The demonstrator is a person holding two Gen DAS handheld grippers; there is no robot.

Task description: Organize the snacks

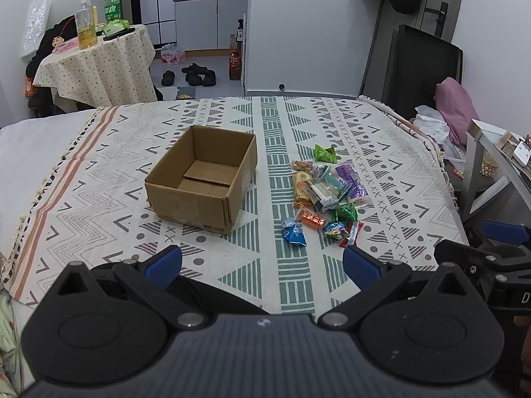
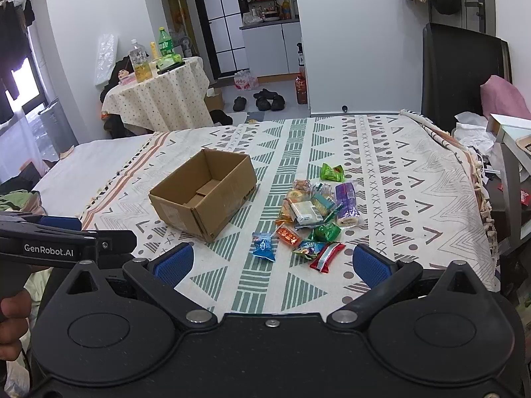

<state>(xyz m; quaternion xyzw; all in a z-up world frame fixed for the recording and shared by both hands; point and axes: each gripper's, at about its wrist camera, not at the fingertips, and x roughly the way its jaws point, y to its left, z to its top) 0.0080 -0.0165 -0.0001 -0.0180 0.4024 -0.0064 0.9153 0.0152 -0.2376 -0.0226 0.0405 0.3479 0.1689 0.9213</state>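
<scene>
An open, empty cardboard box stands on the patterned cloth. To its right lies a pile of several wrapped snacks, with a blue packet and a red stick packet nearest me, and a green packet farthest. My left gripper is open and empty, held back at the near edge. My right gripper is open and empty, also at the near edge, in front of the pile.
A round table with bottles stands beyond the bed at the left. A dark headboard and a pink pillow are at the right. A side table sits off the right edge. Shoes lie on the floor.
</scene>
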